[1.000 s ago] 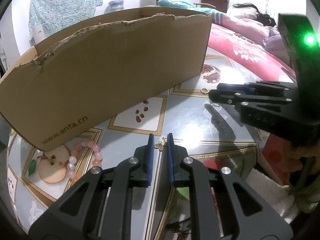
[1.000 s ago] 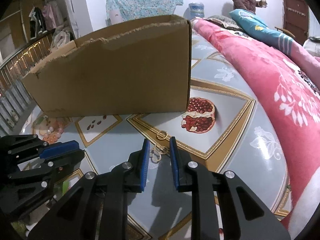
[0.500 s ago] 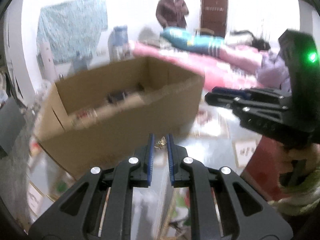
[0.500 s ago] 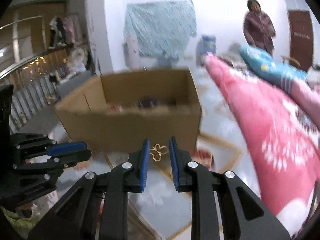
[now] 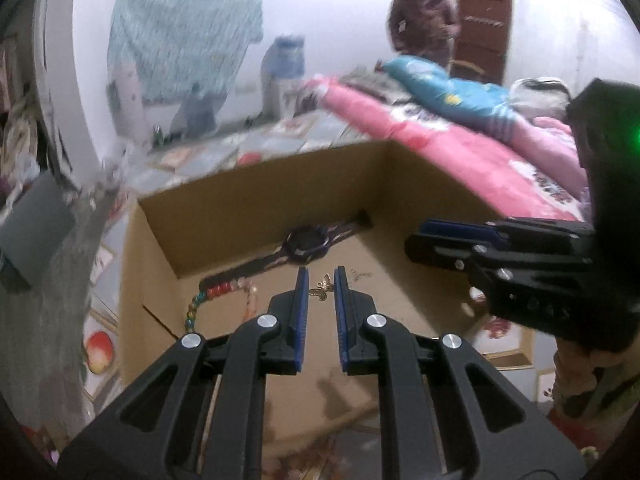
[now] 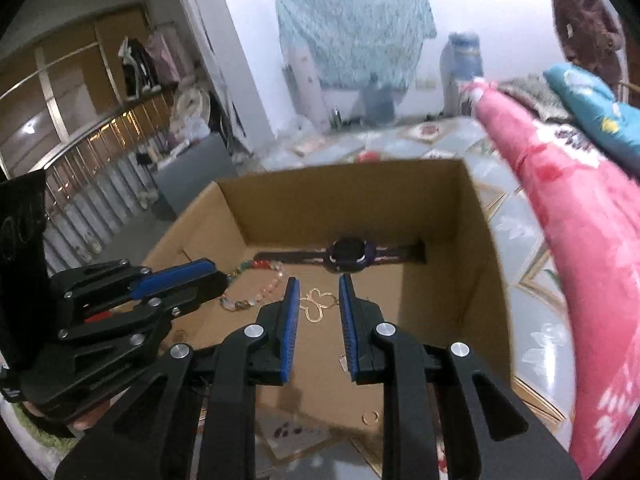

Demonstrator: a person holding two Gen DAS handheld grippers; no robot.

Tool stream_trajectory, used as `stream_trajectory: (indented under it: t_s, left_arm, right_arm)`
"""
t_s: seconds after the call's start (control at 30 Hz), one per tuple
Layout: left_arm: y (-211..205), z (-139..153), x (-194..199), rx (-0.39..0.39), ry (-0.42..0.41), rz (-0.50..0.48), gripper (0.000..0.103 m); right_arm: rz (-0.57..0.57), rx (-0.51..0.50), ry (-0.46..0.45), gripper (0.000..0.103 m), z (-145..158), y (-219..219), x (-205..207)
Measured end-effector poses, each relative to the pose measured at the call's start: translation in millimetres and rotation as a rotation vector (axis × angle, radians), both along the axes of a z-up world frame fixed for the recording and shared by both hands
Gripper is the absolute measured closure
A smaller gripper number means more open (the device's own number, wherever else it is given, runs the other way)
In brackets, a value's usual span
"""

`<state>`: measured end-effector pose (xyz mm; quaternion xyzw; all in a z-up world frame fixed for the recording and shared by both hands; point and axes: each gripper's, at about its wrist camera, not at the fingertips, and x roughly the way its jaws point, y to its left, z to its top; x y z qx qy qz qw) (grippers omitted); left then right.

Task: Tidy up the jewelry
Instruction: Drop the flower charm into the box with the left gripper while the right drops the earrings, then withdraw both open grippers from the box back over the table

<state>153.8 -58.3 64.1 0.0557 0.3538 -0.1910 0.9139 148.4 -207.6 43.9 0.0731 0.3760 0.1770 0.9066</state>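
My left gripper (image 5: 320,277) is shut on a small gold butterfly charm (image 5: 322,289), pinched between its blue pads above the open cardboard box (image 5: 280,204). My right gripper (image 6: 318,285) is shut on a larger gold butterfly-outline pendant (image 6: 318,305), also over the box (image 6: 340,200). On the box floor lie a purple watch (image 5: 306,242) (image 6: 352,257) along the far wall and a coloured bead bracelet (image 5: 216,293) (image 6: 256,294). The two grippers hang side by side: the right one (image 5: 440,240) shows in the left wrist view and the left one (image 6: 180,280) in the right wrist view.
The box stands on a fruit-patterned table cover (image 6: 516,312). A gold ring (image 6: 370,417) lies on it near the box's front edge. A pink blanket (image 6: 580,240) borders the right side. A person (image 5: 424,28) stands at the back of the room near a door.
Both grippers rose from table level in front of the box to above its open top, carrying their gold pieces. The box's inside, with watch and bracelet, came into view.
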Motion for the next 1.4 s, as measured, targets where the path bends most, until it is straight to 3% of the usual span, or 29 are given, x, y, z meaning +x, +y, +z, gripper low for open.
stream_trajectory:
  t_s: [0.27,0.53,0.73,0.87,0.97,1.13,1.23,1.4]
  left_arm:
    - [11,-13,4,-0.034,0.032,0.026,0.083]
    - [27,12,-29,-0.097,-0.049,0.044,0.068]
    - [49,31,-74,-0.138,-0.113,0.047,0.050]
    - [62,27,-105,-0.121,-0.118,0.058,0.036]
    - [72,10,-123,-0.101,-0.075,0.076,0.029]
    - [86,-36,-143,-0.043,0.060,0.151,0.024]
    - [90,-67,-148,0.013,0.162,0.208,0.023]
    - [89,-103,-153,0.100,0.232,0.246,0.021]
  right_arm:
    - [-0.003,0.010,0.017,0.082,-10,2,2]
    - [-0.004,0.047,-0.074,0.081,18,-10,-30]
    - [-0.002,0.057,-0.163,0.062,39,-20,-74]
    - [0.006,0.033,-0.176,0.048,37,-23,-105]
    - [0.026,-0.007,-0.142,0.037,23,-18,-125]
    - [0.062,-0.124,-0.015,0.029,-21,6,-148]
    - [0.053,-0.213,0.068,0.027,-49,21,-156]
    - [-0.022,-0.298,0.185,0.026,-85,30,-153]
